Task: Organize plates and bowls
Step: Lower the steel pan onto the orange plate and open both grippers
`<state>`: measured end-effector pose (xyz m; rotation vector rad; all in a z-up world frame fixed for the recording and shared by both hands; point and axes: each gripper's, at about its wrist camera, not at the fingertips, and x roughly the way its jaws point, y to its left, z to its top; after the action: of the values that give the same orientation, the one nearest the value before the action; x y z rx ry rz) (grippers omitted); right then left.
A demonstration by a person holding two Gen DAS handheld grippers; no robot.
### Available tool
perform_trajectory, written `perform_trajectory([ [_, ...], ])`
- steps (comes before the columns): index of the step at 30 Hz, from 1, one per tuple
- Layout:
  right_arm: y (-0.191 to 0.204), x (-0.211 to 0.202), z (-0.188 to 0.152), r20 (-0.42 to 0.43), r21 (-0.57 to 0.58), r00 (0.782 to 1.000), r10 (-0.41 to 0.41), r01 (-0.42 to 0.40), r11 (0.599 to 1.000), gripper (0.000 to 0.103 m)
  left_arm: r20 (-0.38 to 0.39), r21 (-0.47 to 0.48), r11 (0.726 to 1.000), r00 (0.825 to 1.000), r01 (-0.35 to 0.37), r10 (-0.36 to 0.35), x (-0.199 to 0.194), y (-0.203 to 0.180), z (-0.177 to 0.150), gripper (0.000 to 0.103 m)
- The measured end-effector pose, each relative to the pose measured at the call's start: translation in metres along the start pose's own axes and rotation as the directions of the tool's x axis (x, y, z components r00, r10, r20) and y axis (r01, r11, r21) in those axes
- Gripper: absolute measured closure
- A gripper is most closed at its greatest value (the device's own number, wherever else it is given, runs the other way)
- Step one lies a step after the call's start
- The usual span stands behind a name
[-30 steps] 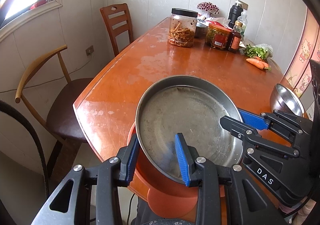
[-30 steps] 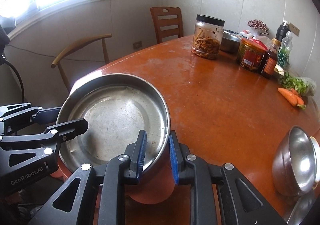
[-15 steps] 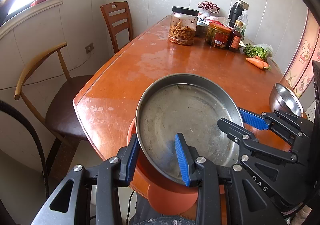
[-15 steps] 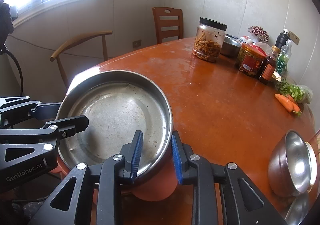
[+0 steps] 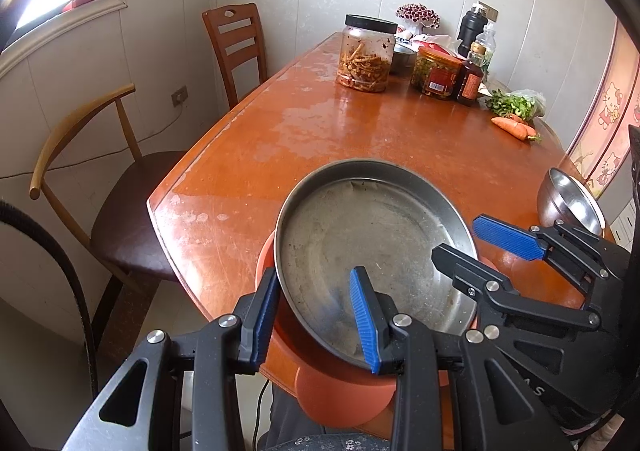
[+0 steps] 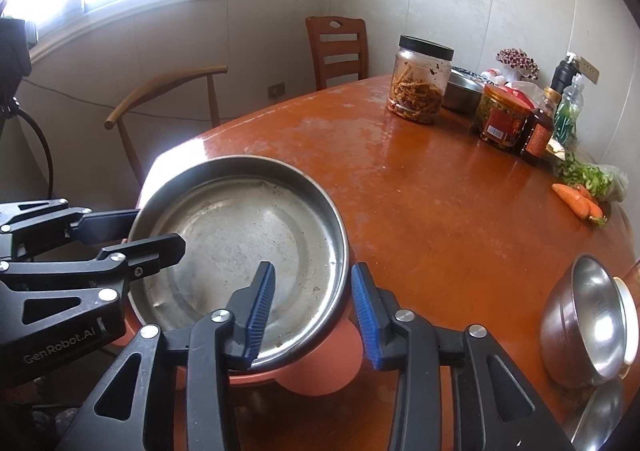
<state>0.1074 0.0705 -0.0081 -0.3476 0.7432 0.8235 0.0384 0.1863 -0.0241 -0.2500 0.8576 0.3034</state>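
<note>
Steel pan (image 5: 368,247), rigid, light, slick-rimmed, sits on the orange plate (image 6: 316,371) at my surface's near edge. Left claw (image 5: 316,315) and right claw (image 6: 312,307) each straddle its rim, part-open, not clamped; I judge rim grips best.

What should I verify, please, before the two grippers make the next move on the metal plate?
1. Left gripper open, fingers astride the metal plate rim: ok.
2. Right gripper open, astride the rim too: ok.
3. Plate seated level on the orange basin: cannot tell.
4. Basin well in from the table edge: not ok, it sits at the near edge.
5. Steel bowl apart from both grippers: ok.
</note>
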Motion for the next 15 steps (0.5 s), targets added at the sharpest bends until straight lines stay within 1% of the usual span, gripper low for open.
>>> perform_trajectory([
  [11,-0.008,-0.014,0.0,0.031,0.035,0.999,0.007,-0.008,0.999,0.051,0.014,-0.002,1.0,1.0,0.004,-0.004,-0.01,0.0,0.0,0.066],
  [15,-0.012,-0.02,-0.001,0.041,0.046,0.999,0.005,-0.007,0.999,0.049,0.026,0.003,1.0,1.0,0.002,-0.002,-0.015,-0.002,0.001,0.061],
])
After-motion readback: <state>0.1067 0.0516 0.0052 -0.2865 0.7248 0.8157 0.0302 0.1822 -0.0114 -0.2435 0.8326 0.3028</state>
